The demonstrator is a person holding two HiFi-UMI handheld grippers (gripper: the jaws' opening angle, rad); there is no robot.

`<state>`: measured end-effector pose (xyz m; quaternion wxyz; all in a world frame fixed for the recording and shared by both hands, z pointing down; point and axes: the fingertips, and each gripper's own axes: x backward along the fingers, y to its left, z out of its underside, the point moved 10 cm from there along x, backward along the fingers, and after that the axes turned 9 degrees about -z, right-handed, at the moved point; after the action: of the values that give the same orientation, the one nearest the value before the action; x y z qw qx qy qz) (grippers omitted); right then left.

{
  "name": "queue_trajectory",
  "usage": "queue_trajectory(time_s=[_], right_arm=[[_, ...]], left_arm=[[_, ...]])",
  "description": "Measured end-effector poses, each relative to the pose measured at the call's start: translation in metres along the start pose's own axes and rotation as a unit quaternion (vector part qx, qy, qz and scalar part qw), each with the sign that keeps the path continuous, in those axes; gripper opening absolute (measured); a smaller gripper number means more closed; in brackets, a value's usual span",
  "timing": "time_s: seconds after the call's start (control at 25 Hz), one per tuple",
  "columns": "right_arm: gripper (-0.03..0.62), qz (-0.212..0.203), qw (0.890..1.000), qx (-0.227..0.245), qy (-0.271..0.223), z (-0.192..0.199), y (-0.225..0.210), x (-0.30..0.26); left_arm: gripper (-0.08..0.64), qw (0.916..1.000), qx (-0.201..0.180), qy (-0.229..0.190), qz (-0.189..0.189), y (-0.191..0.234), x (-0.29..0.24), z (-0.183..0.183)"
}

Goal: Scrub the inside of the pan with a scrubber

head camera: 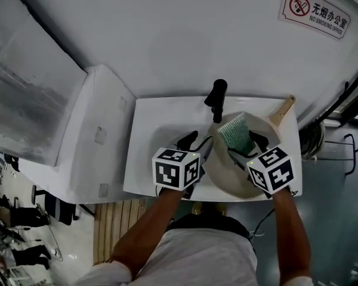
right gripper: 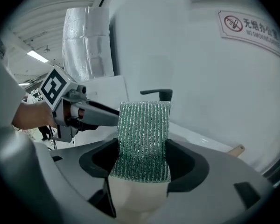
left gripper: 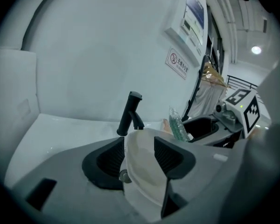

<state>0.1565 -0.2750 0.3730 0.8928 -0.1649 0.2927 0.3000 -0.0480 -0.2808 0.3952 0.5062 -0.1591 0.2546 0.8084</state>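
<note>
A cream pan point(head camera: 227, 174) sits tilted in the white sink point(head camera: 146, 133), its wooden handle point(head camera: 283, 108) pointing to the back right. My right gripper point(head camera: 244, 146) is shut on a green mesh scrubber point(head camera: 235, 133) that stands upright over the pan's inside; in the right gripper view the scrubber point(right gripper: 143, 139) fills the gap between the jaws, with the pan point(right gripper: 135, 199) below. My left gripper point(head camera: 198, 146) is at the pan's left rim. In the left gripper view the rim point(left gripper: 142, 171) lies between the open jaws, which do not clamp it.
A black faucet point(head camera: 218, 97) stands at the back of the sink, just behind the pan. A white curved wall carries a no-smoking sign point(head camera: 317, 12). A white cabinet point(head camera: 77, 136) adjoins the sink's left side.
</note>
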Motion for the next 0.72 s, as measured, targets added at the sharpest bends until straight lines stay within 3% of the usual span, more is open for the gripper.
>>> queue_trajectory(time_s=[0.28,0.72], right_arm=[[0.304,-0.039,0.994,-0.014,0.102,0.018,-0.013,-0.04],[0.304,-0.078,0.982,-0.008,0.174,0.032,-0.02,-0.089]], left_arm=[[0.21,0.9981,0.006,0.061,0.0,-0.004,-0.01,0.021],[0.212,0.9929,0.023,0.117,0.003,-0.001,-0.022,0.04]])
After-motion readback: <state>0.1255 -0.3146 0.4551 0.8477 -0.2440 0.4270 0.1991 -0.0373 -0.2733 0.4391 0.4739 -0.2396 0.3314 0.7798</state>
